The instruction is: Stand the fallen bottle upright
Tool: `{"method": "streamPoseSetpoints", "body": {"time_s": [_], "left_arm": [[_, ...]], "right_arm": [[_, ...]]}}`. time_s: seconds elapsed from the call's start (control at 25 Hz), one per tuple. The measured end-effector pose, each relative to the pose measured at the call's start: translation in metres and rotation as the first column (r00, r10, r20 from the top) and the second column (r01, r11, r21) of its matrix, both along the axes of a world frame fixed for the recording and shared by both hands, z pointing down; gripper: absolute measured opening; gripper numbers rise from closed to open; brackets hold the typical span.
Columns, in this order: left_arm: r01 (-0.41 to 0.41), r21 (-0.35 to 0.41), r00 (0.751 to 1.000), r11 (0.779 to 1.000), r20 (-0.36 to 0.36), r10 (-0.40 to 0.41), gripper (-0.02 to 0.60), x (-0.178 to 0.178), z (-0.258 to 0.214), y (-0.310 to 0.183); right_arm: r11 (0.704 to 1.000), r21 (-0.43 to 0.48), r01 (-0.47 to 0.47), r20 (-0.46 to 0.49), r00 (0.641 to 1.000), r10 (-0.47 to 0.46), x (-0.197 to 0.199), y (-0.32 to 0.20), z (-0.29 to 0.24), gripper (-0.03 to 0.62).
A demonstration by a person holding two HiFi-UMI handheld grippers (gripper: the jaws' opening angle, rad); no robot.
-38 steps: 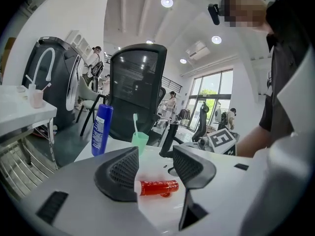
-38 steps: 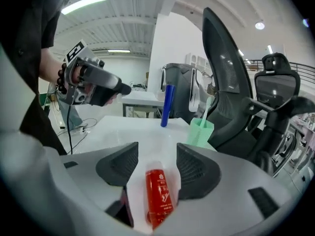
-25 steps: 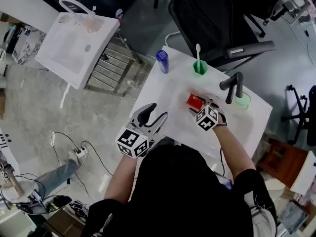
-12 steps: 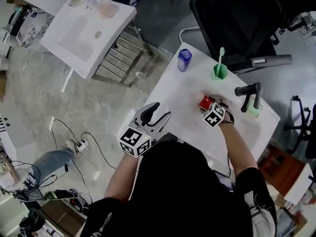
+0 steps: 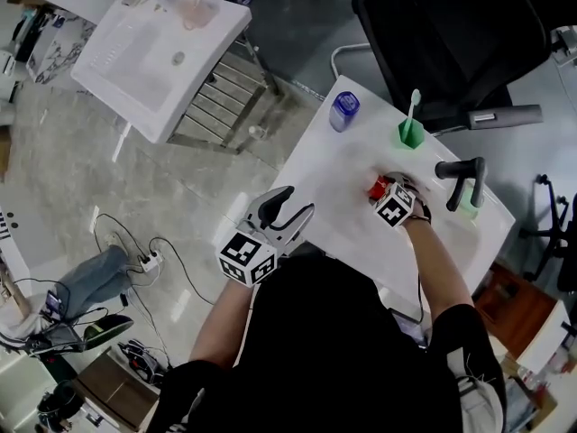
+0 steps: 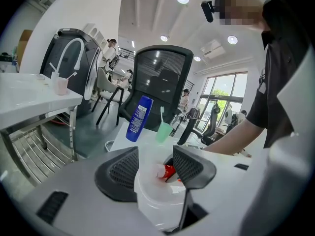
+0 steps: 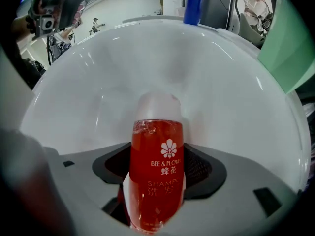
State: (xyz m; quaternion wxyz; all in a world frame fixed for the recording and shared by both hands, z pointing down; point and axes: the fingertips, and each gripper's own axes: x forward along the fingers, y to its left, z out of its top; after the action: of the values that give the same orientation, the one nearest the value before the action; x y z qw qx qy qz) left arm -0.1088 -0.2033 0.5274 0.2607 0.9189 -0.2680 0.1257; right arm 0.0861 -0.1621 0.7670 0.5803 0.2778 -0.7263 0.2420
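From above, my right tool point(image 5: 386, 192) covers most of the red bottle point(image 5: 376, 188); only a sliver shows. In the right gripper view its near end drops behind the tool's body, the blue bottle point(image 7: 193, 4) is cut by the top edge, the green cup point(image 7: 290, 38) by the right. My left tool point(image 6: 155, 166) hides part of the red bottle behind one jaw.
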Motion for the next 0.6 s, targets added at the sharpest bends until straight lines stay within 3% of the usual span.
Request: {"method": "streamPoseSetpoints", "body": {"time_s": [0.32,0.6], "left_arm": [[0.014,-0.007,1.0,1.0,0.003,-0.014,0.232,0.0005,0.0033,-0.0023],[0.021,-0.016,1.0,1.0,0.001,-0.021,0.232,0.0054,0.0055,0.0046]], "right_arm": [[0.998,-0.07,-0.005,0.024,1.0,0.006,-0.0021,-0.0023,-0.0002,0.314],[1.0,-0.018,-0.011,0.035,0.999,0.012,-0.0019,-0.007,0.0,0.304]]}}
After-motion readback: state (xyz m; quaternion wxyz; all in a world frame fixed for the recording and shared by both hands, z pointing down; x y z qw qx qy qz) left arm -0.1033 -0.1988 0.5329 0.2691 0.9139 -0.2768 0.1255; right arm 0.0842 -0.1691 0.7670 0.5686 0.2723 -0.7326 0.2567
